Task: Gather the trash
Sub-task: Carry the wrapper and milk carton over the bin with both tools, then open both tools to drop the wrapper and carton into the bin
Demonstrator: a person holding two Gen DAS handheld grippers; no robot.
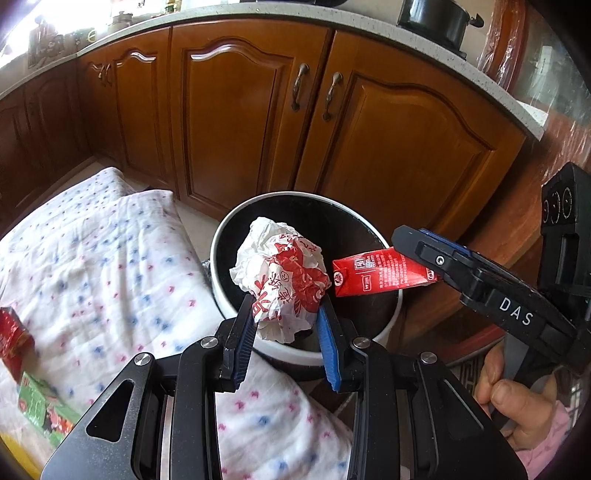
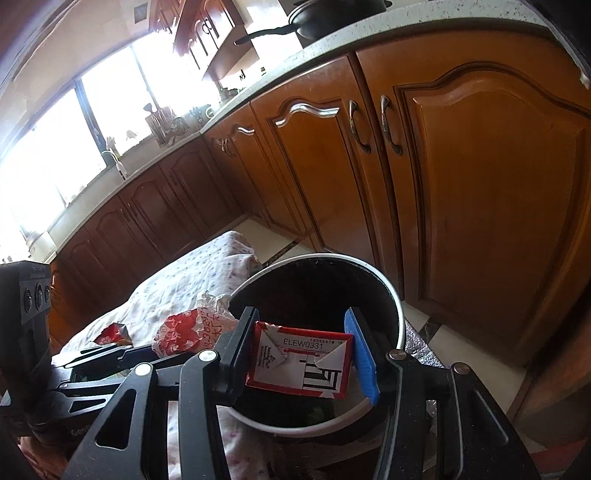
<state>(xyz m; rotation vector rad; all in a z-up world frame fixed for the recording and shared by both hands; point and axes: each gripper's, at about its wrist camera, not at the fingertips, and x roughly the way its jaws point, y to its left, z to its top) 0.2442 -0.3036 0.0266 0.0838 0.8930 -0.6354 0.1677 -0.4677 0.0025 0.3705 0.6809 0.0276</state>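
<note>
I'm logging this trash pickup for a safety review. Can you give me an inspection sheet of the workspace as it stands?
Surface: patterned white cloth covers the work surface.
Job's things: crumpled wrapper and red carton, both held over the black bin.
Clutter: red packet and green packet lie on the cloth.
Grippers: left gripper shut on the wrapper; right gripper shut on the carton.
Cables: nothing seen.
Surroundings: wooden cabinets, countertop with black pot.
</note>
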